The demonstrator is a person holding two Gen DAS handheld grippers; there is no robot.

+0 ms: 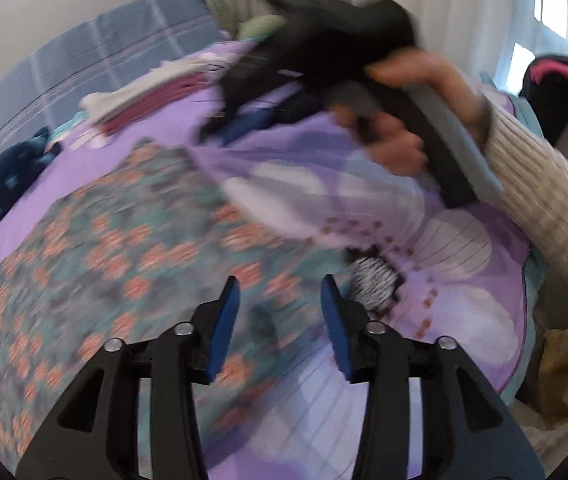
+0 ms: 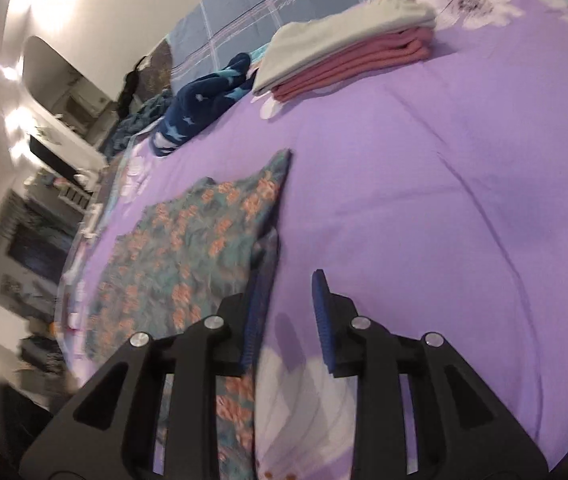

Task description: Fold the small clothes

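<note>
A teal garment with orange flowers [image 1: 116,256] lies flat on the purple bedspread [image 1: 403,208]. My left gripper [image 1: 280,288] is open and empty, just above the garment's near right edge. In the right wrist view the same garment [image 2: 180,248] lies to the left, and my right gripper [image 2: 287,284] is open and empty over its right edge, its left finger [image 2: 258,304] above the cloth. The right gripper's body [image 1: 323,52] shows in the left wrist view, held by a hand in a cream sleeve.
A folded stack of grey and pink clothes [image 2: 347,48] sits at the far side of the bed. A crumpled navy garment [image 2: 200,104] lies near the far left edge. A blue plaid headboard cover [image 2: 268,0] is behind. Room furniture stands left of the bed.
</note>
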